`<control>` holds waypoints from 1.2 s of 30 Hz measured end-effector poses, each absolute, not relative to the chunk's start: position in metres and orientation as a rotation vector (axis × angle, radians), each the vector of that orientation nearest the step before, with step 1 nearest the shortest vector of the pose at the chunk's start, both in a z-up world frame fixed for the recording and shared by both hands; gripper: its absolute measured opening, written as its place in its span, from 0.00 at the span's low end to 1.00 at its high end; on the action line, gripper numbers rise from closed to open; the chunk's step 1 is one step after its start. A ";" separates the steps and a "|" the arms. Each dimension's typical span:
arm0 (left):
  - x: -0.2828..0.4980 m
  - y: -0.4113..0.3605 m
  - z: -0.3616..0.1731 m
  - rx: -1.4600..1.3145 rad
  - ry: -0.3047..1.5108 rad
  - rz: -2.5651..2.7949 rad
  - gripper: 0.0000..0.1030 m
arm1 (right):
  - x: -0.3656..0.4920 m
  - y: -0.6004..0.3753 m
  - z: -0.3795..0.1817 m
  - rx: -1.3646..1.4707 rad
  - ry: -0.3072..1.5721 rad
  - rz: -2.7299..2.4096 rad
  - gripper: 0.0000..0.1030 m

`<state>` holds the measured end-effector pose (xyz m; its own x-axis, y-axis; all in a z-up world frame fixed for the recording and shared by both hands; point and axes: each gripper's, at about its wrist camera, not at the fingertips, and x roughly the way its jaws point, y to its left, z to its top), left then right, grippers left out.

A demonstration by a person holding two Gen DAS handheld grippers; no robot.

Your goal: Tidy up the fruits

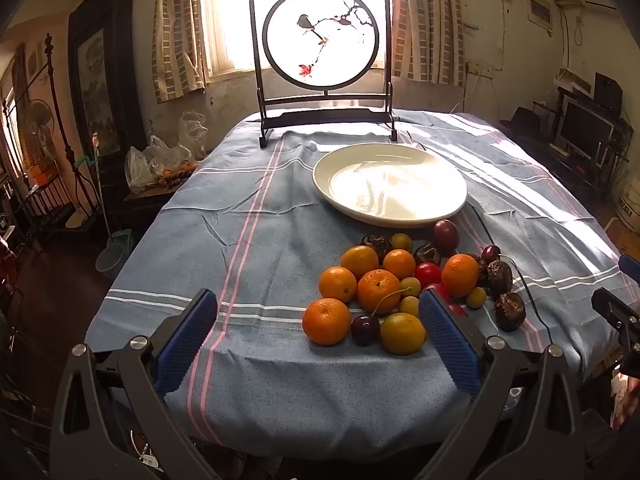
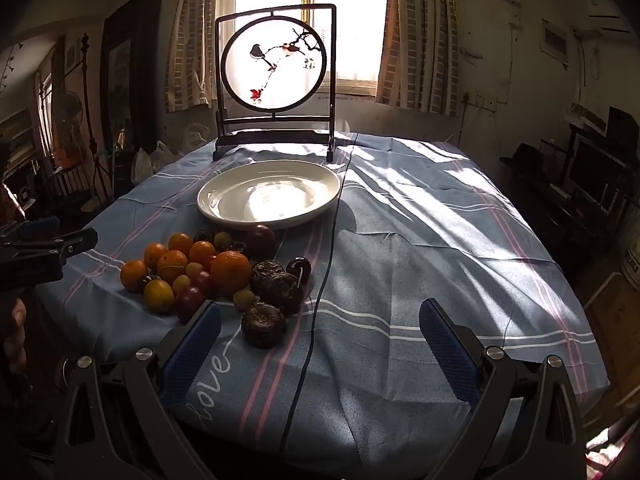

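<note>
sunlit through the window, the striped cloth is covering the table [image 1: 256, 240], where the fruits [image 1: 400, 284] are lying heaped toward the near edge, just before the empty white plate [image 1: 390, 184] likely waiting to receive them. both the left gripper [image 1: 318, 336] and right gripper [image 2: 320, 340] are hovering with jaws spread wide, grasping nothing.

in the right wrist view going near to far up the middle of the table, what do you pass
right gripper fingers → nearest dark wrinkled fruit → big orange → round purple fruit → white plate → framed bird screen → window
</note>
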<state>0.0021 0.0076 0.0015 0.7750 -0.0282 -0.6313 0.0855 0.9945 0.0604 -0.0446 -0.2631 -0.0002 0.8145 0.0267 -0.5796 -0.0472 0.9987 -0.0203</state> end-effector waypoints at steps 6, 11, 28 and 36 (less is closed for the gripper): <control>0.001 0.005 0.000 0.094 0.680 -0.066 0.96 | -0.045 -0.263 -0.001 -0.033 0.618 0.039 0.96; 0.000 0.004 0.000 0.091 0.679 -0.066 0.96 | -0.045 -0.263 -0.001 -0.034 0.619 0.039 0.96; -0.001 0.008 0.001 0.073 0.684 -0.076 0.96 | -0.046 -0.261 -0.002 -0.034 0.618 0.041 0.96; -0.001 0.008 0.000 0.077 0.685 -0.071 0.96 | -0.048 -0.258 -0.005 -0.038 0.617 0.054 0.96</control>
<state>-0.0006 0.0083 -0.0003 0.7722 -0.0398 -0.6342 0.0906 0.9947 0.0478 -0.0482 -0.2576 -0.0049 0.8141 0.0396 -0.5793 -0.0623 0.9979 -0.0194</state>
